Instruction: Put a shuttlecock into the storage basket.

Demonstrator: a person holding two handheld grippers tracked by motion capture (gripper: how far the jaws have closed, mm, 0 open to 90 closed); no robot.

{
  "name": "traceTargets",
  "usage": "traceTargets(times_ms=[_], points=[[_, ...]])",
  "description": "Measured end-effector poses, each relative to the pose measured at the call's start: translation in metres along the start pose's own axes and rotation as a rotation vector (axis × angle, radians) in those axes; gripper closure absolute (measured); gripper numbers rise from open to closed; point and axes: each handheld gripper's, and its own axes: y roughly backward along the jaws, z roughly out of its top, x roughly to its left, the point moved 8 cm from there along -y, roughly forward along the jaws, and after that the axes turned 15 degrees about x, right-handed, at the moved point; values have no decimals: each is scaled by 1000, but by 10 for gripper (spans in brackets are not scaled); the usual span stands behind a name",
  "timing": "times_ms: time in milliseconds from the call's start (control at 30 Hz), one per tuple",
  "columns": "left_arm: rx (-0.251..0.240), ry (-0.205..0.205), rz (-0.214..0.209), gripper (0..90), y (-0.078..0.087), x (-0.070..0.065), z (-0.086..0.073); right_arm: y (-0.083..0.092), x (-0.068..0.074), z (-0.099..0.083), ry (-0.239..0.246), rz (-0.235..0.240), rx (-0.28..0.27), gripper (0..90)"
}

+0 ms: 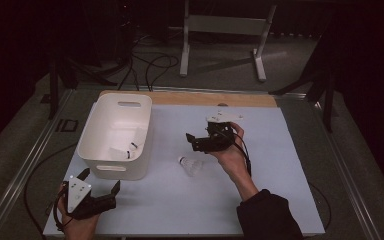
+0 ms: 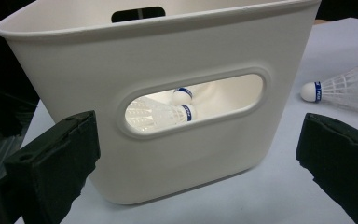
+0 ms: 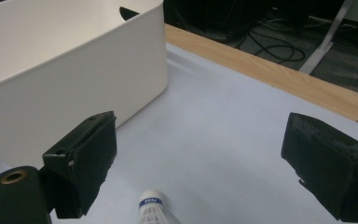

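High view: nearest, the left gripper [image 1: 99,185] rests at the table's [image 1: 280,200] front edge, jaws wide apart and empty. Beyond it lies a white feathered shuttlecock with a blue-banded cork [image 1: 190,165], just beside the white plastic bin [image 1: 140,150]. The right gripper [image 1: 192,142] hovers above, jaws wide, holding nothing.

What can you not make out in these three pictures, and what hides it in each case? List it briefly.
- Shuttlecock on the table: in the right gripper view the bottom edge cuts off its feathers.
- Shuttlecocks in the white bin: in the left gripper view the bin wall hides all but what the handle slot shows; their count is unclear.
- Blue band print on the shuttlecock cork: too small to read.
- Bin contents in the high view: small and blurred.
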Motion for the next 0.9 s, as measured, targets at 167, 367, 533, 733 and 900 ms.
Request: traceTargets(times_ms=[167, 367, 533, 733, 900], points=[[1, -1, 0, 1, 0, 0, 0, -4, -1, -7, 19, -20, 23, 107], [2, -1, 0, 1, 0, 0, 0, -10, -4, -16, 18, -33, 44, 113], [1, -2, -1, 1, 0, -1, 0, -14, -7, -24, 3, -26, 59, 116], [1, 0, -2, 1, 0, -1, 0, -17, -8, -33, -1, -23, 74, 115], [2, -2, -2, 0, 0, -1, 0, -19, -9, -36, 3, -25, 87, 115]])
